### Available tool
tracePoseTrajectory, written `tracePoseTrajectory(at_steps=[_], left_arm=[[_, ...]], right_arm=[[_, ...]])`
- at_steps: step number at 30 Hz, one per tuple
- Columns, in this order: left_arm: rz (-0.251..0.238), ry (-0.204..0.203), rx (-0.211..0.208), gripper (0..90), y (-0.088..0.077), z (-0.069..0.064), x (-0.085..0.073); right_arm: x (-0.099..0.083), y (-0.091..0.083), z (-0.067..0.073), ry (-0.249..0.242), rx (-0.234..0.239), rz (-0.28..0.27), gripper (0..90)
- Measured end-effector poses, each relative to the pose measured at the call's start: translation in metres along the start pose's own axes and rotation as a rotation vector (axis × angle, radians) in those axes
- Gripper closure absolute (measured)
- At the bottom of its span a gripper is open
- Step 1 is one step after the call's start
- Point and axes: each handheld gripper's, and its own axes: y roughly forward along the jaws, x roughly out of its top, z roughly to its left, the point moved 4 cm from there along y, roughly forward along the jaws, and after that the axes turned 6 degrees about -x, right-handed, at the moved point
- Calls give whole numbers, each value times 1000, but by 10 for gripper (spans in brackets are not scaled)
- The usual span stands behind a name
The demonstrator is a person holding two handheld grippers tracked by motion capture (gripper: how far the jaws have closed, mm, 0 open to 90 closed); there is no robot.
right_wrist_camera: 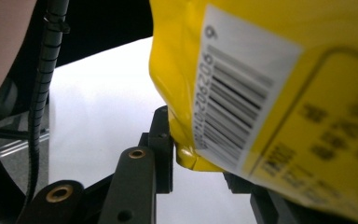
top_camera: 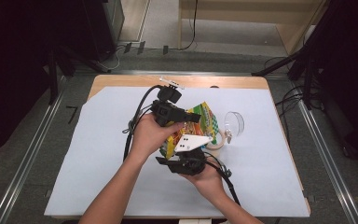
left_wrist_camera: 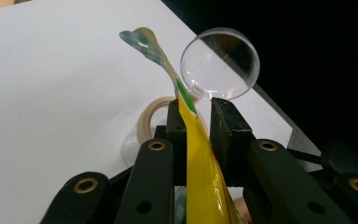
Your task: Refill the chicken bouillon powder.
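A yellow snack bag (top_camera: 205,119) with a colourful print is held up over the middle of the table between both grippers. My left gripper (top_camera: 191,116) comes in from the left. In the left gripper view, the left gripper (left_wrist_camera: 198,109) has its jaws shut on the thin edge of the bag (left_wrist_camera: 200,168). My right gripper (top_camera: 177,150), with a white three-cornered plate on top, reaches the bag from below. In the right gripper view, the right gripper (right_wrist_camera: 196,144) is shut on a lower corner of the bag (right_wrist_camera: 261,70) beside the barcode label. The bag hides its far jaw.
A clear round lid (top_camera: 234,123) (left_wrist_camera: 220,63) stands on edge just right of the bag. A beige tape roll (top_camera: 216,140) (left_wrist_camera: 149,116) lies beside it. A white sheet (top_camera: 98,158) covers the wooden table. A small clip-like object (top_camera: 172,83) lies at the back edge.
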Motion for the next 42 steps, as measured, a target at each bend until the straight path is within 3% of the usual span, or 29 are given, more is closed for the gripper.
tracePoseTrajectory(at_steps=[7, 11, 15, 21, 32, 42], left_arm=[[12, -14, -11, 765, 2, 1, 2], [60, -15, -2, 773, -1, 1, 5], [76, -12, -13, 782, -2, 4, 7], [56, 11, -11, 779, -3, 3, 7], [50, 23, -26, 776, -5, 8, 8], [37, 45, -34, 778, -4, 2, 9]], right_arm=[[2, -2, -1, 28, 9, -1, 713], [6, -1, 1, 29, 16, -3, 713], [9, 1, 1, 29, 17, -3, 717], [11, 4, 1, 7, -25, 19, 727], [15, 9, 1, 62, -52, 42, 727], [14, 8, 2, 89, -63, 17, 727]])
